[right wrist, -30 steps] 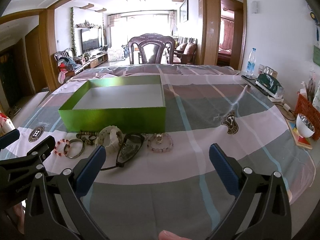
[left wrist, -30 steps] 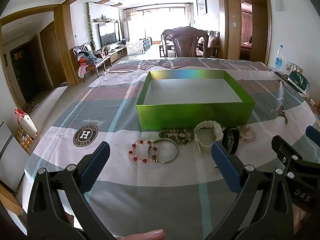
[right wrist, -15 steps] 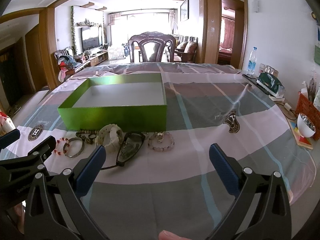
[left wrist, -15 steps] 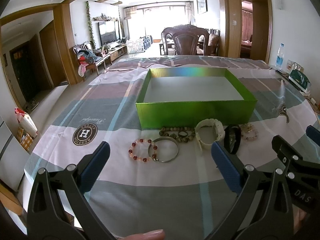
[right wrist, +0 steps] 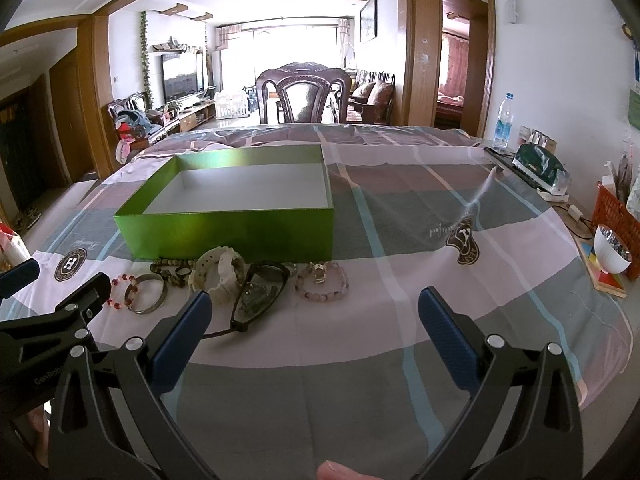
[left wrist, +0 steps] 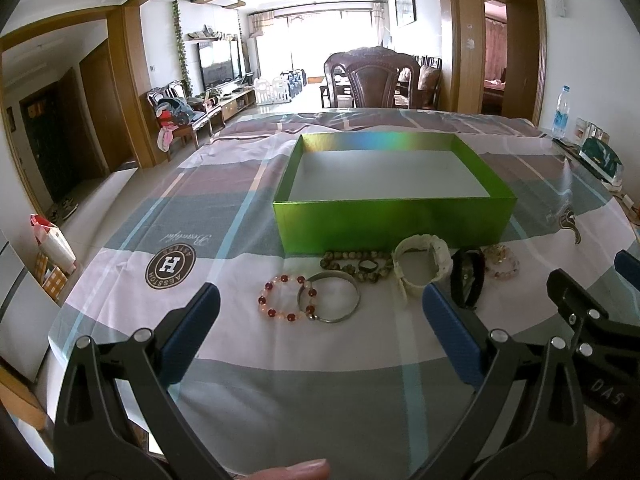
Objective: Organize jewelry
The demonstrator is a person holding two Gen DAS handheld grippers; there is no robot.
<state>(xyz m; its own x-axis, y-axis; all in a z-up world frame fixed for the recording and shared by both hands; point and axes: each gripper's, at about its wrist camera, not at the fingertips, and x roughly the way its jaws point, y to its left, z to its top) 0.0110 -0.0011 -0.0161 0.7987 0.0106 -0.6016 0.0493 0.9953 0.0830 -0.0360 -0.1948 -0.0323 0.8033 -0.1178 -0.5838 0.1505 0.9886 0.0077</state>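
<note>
Left wrist view: my left gripper (left wrist: 318,322) hung spread wide above the tablecloth (left wrist: 320,400), nothing between its blue pads (left wrist: 192,332). A green box (left wrist: 394,222) sat ahead with a bare white floor. Along its near wall lay the jewelry in a row: red bead bracelet (left wrist: 287,297) touching a metal bangle (left wrist: 329,297), then dark bead string (left wrist: 356,266), white watch (left wrist: 422,266), black band (left wrist: 467,276), pink bead bracelet (left wrist: 500,262). Right wrist view: my right gripper (right wrist: 314,318) was likewise wide and holding nothing, low over the cloth, with dark glasses (right wrist: 260,296) just beyond its left finger.
</note>
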